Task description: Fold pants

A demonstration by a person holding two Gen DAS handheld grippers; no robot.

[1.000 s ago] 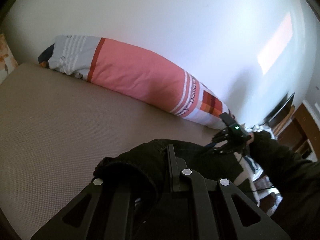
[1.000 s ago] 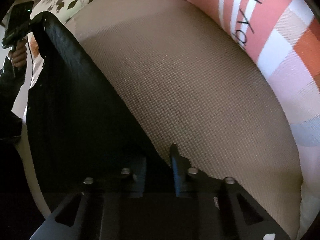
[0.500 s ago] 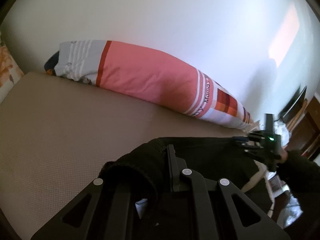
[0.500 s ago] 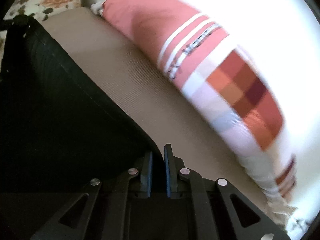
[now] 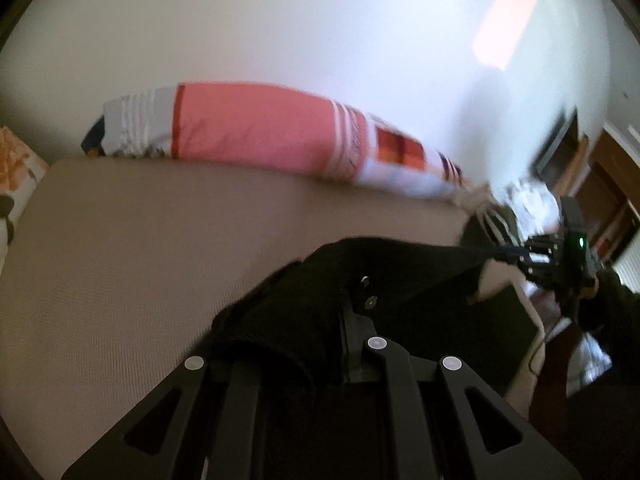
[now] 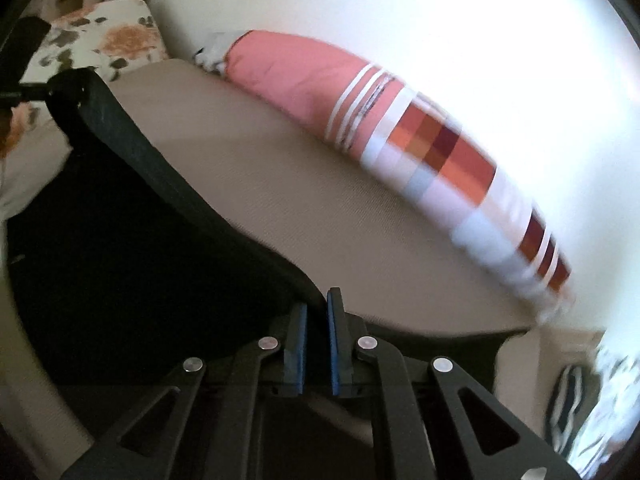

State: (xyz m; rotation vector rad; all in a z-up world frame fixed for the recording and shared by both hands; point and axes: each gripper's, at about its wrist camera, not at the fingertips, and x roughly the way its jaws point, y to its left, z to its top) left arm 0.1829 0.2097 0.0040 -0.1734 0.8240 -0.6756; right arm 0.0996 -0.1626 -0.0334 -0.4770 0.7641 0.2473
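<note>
**Pants stretched taut between both grippers above the mattress**

Surface: beige mattress fills the lower left of the left wrist view, bare, against a white wall. A pink striped bolster lies along the wall at mid frame. A floral pillow sits in the upper left of the right wrist view.

Pants: black, hanging off the near edge of the mattress, gripped at two points. Long axis of the stretched edge runs left-right across the left wrist view, from bottom centre out to the right edge of the frame.

Left gripper: jaws closed down on a bunched fold of fabric; the left finger is buried under cloth.

Right gripper: blue pads pinched nearly together with the pants edge between them. From here the cloth edge rises as a dark band to the upper left of the frame, ending at the other gripper.

Judgement: both grips sit on the same edge, so neither is nearer; the fabric lies directly at each tip. Open room is forward, over the mattress toward the bolster. Laying the pants flat there looks feasible. Risk: the bunched left hold may drag a crease in.
</note>
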